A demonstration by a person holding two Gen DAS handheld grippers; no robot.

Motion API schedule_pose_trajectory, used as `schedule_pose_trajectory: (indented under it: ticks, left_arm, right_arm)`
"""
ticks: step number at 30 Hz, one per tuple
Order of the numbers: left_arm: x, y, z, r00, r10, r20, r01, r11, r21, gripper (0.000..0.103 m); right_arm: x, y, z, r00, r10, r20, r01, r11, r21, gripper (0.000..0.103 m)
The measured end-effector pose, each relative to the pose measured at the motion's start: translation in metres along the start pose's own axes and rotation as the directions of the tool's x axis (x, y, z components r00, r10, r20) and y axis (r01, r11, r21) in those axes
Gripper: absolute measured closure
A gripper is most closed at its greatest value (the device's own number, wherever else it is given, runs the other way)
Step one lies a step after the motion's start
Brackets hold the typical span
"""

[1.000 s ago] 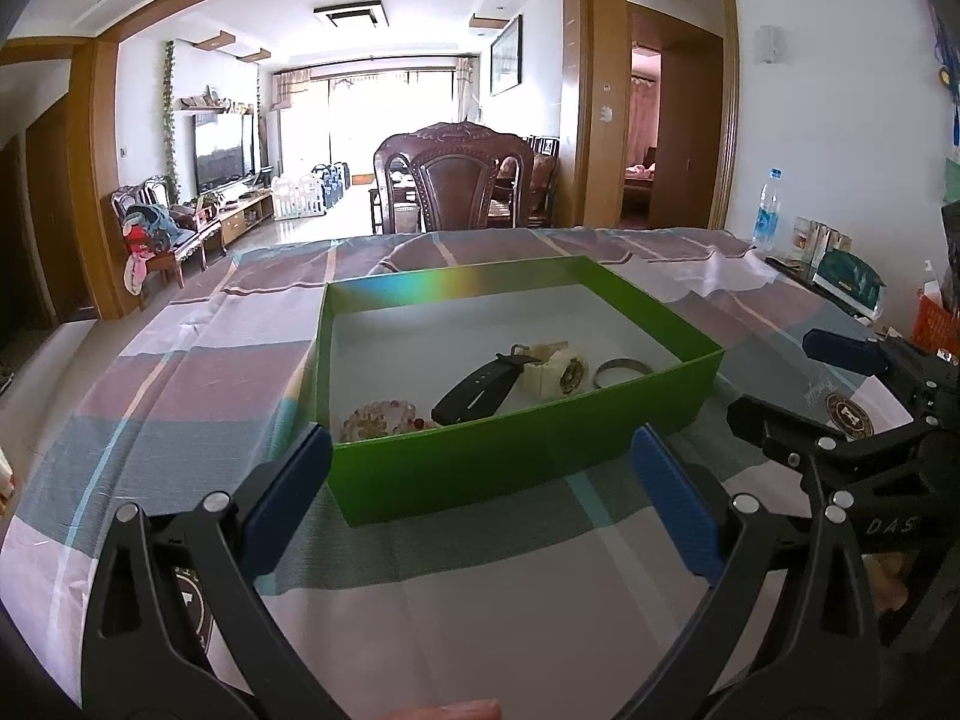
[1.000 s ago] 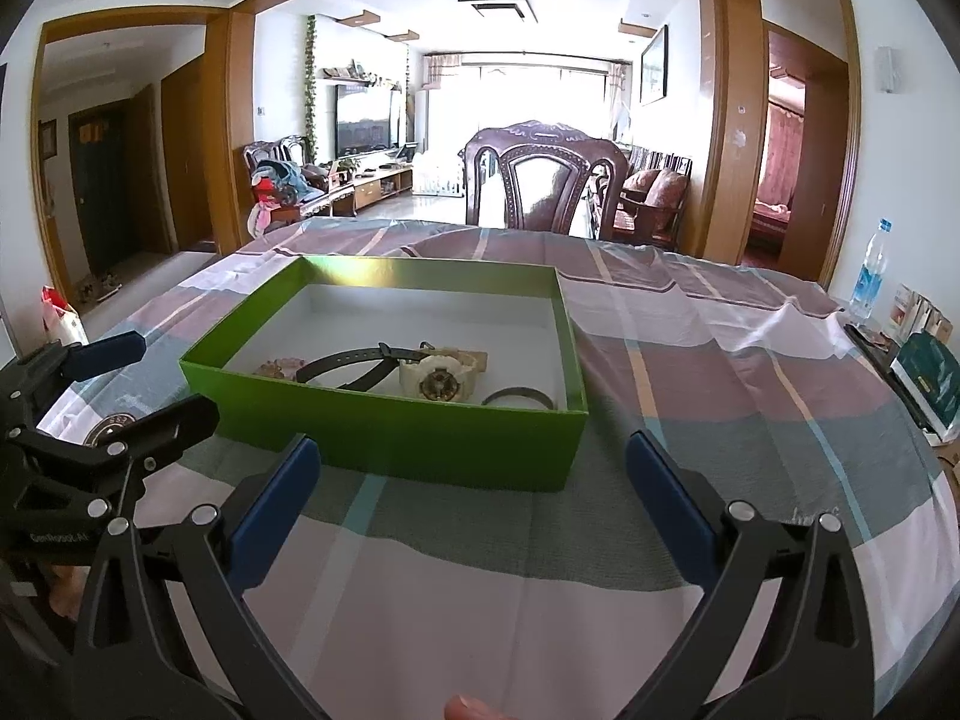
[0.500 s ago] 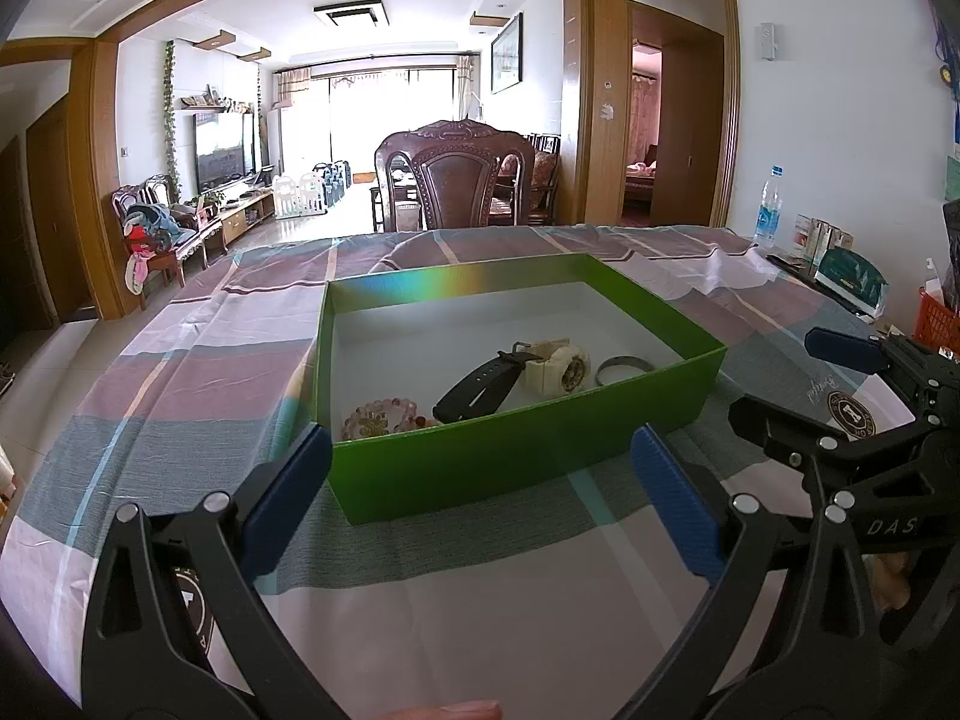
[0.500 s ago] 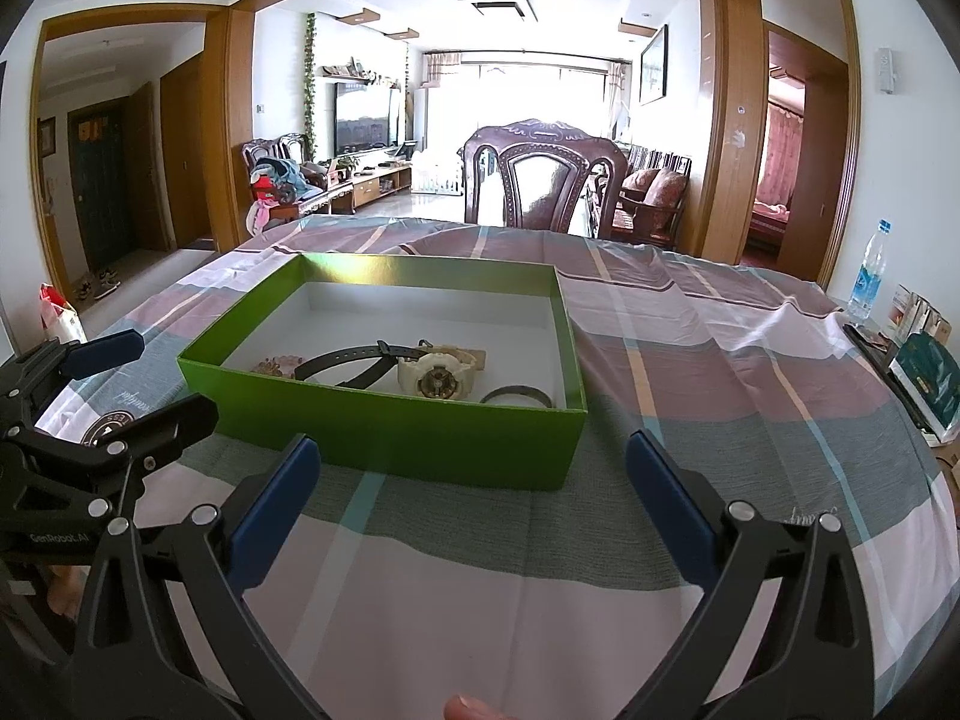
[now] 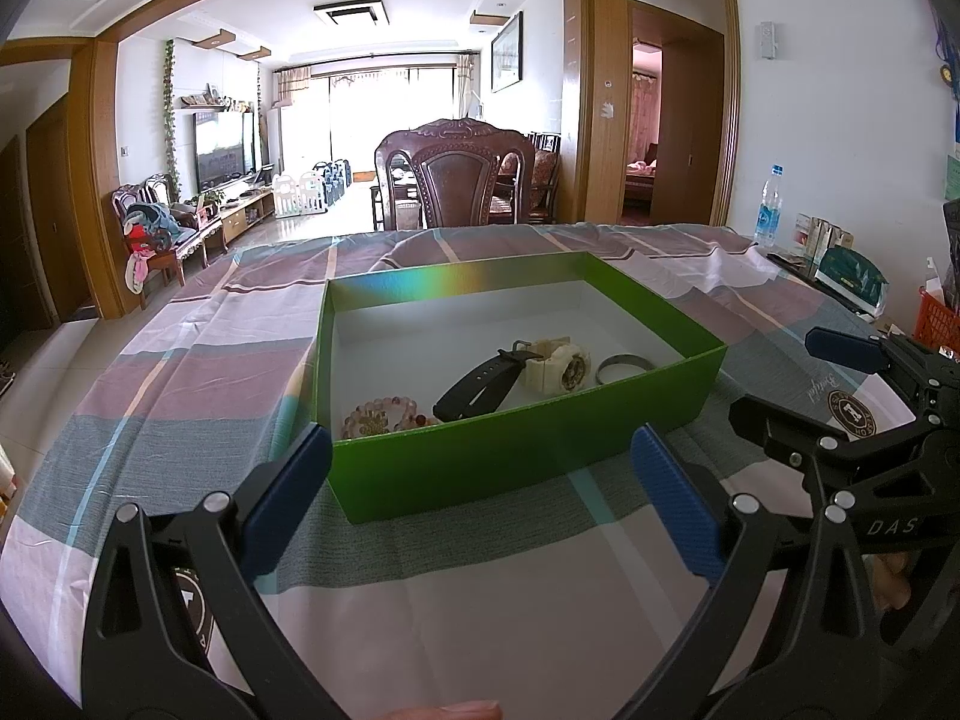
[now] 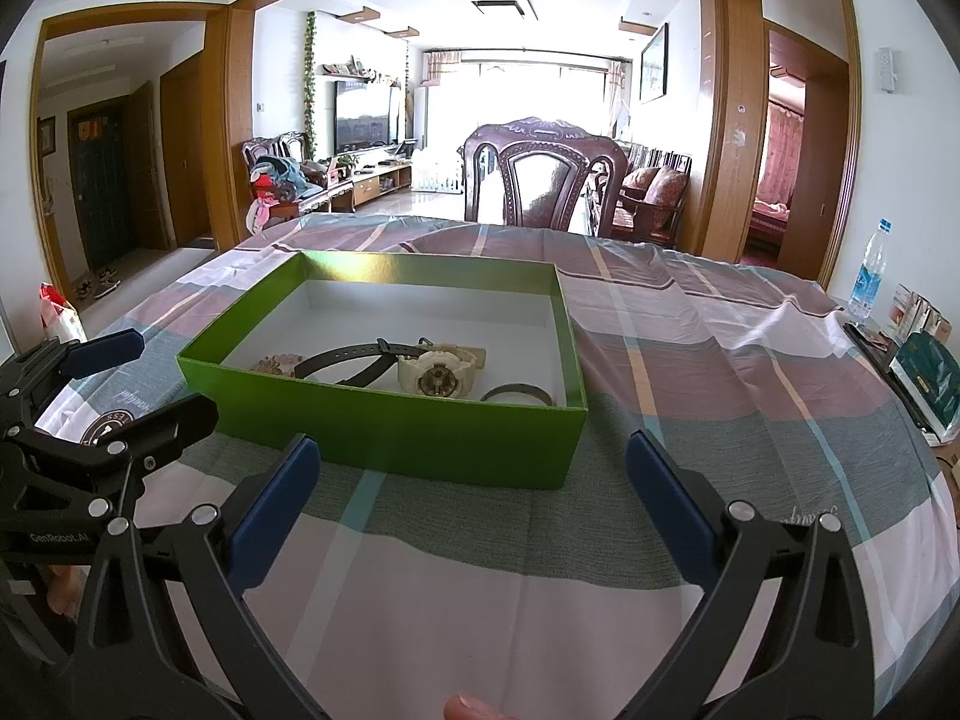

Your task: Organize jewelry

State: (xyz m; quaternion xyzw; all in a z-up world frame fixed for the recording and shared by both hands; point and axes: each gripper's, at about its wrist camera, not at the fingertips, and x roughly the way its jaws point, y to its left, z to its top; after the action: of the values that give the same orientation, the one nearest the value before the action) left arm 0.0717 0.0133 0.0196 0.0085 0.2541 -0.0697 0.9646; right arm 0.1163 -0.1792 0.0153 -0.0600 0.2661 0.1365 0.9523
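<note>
Both grippers, left (image 5: 480, 504) and right (image 6: 465, 501), stood empty, fingers apart, near the green box (image 6: 384, 426); watches (image 6: 441, 375), bangle (image 6: 516, 394) and beads (image 5: 384, 414) lay inside, task apparently near done.

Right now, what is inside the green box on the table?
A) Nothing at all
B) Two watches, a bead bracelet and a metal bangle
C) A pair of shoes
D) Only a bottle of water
B: inside the green box lie a cream watch, a black watch, a bead bracelet and a metal bangle; both grippers are open and hold nothing.
</note>
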Motion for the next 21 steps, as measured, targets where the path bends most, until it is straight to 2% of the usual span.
schedule_pose_trajectory:
  ticks: [17, 19, 21]
  left_arm:
    - [0.0003, 0.0003, 0.0001, 1.000, 0.000, -0.001, 0.000, 1.000, -0.001, 0.004]
    - [0.0000, -0.0005, -0.0002, 1.000, -0.001, 0.000, 0.001, 1.000, 0.002, 0.004]
    - [0.0007, -0.0025, -0.0018, 1.000, 0.001, -0.002, -0.001, 1.000, 0.012, 0.004]
  right_arm:
    - [0.0031, -0.0036, -0.0036, 1.000, -0.002, -0.013, 0.003, 0.999, 0.042, 0.003]
    - [0.0033, -0.0035, -0.0039, 1.000, -0.015, -0.011, 0.016, 0.999, 0.047, 0.003]
    - [0.0027, 0.0003, -0.0054, 0.998, -0.063, -0.005, 0.063, 0.997, 0.040, 0.003]
